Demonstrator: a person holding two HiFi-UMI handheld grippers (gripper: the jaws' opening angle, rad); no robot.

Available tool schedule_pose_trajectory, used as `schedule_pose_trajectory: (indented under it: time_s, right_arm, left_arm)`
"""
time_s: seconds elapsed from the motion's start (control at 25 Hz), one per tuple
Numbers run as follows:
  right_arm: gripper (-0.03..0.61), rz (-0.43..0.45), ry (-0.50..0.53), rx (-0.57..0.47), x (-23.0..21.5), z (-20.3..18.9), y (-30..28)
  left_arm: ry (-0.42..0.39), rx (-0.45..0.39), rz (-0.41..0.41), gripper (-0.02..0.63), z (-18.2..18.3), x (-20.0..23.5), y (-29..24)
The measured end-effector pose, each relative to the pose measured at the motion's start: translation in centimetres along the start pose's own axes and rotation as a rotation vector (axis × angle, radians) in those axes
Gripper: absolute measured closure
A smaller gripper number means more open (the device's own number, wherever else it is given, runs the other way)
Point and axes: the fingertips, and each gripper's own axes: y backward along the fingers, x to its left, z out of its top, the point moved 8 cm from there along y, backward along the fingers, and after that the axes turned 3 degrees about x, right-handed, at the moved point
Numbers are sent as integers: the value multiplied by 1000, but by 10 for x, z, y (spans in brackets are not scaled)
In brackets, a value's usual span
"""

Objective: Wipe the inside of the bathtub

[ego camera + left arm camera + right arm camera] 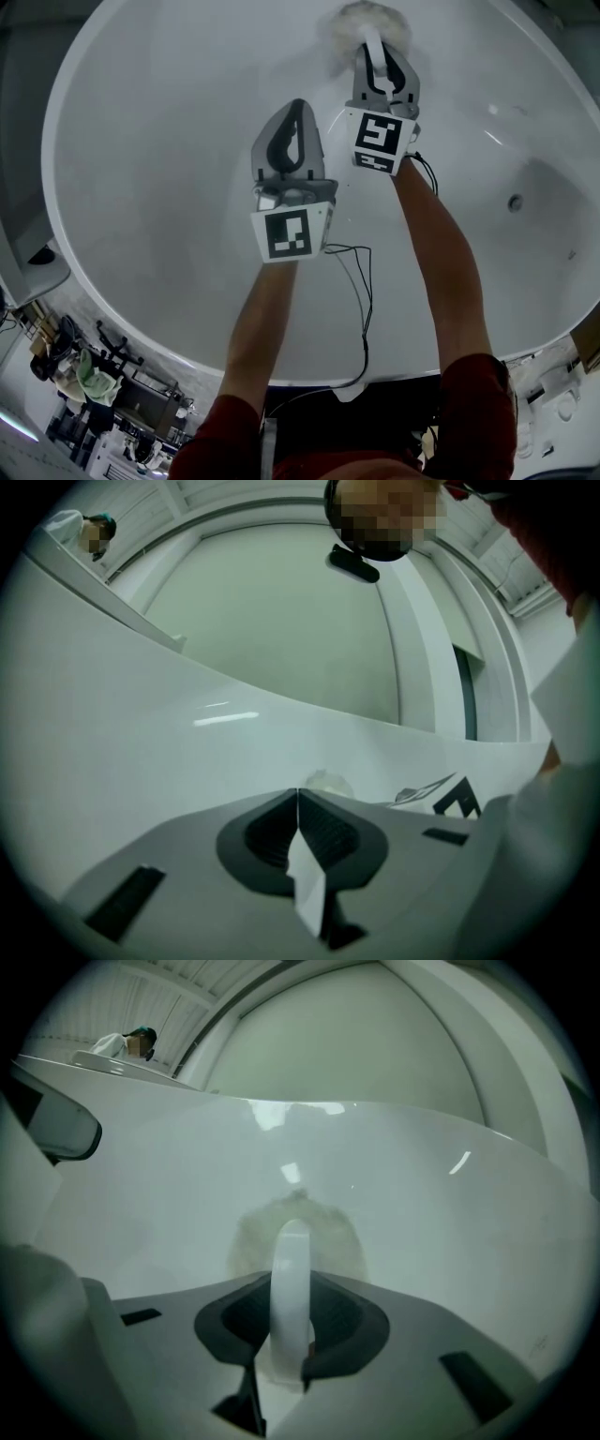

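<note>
A round white bathtub fills the head view. My right gripper is shut on the white handle of a fluffy grey-white scrubbing pad, which presses against the tub's far inner wall. The pad shows as a fuzzy disc just past the jaws in the right gripper view. My left gripper hovers over the tub's middle, left of and nearer than the right one, jaws shut together with nothing in them.
A drain fitting sits on the tub's right side. Black cables hang from the grippers over the near rim. A cluttered cart stands outside the tub at lower left. Another person stands far off.
</note>
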Motion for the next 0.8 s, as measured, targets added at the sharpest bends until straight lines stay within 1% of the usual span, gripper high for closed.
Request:
schedule_pose_trajectory:
  time_s: [0.12, 0.2, 0.28, 0.4, 0.44, 0.6, 0.8]
  right_arm:
    - [486, -17, 17, 11, -10, -6, 3]
    - [486, -32, 29, 19, -19, -16, 9]
    - [486, -53, 31, 26, -52, -27, 22]
    - [486, -91, 17, 30, -125, -37, 52]
    - [486, -101, 14, 31, -141, -39, 59]
    - [486, -137, 15, 41, -176, -50, 80]
    - [486, -175, 2, 52, -242, -79, 112]
  left_arm:
    - [-41, -1, -15, 597, -5, -3, -1]
    - [-49, -2, -32, 597, -10, -12, -2]
    - [-53, -4, -57, 597, -9, -44, -8]
    - [-66, -1, -95, 597, 3, -117, -19]
    - [-73, 0, -106, 597, 6, -132, -21]
    - [-87, 5, -150, 597, 6, -165, -28]
    - [-123, 5, -209, 597, -4, -236, -38]
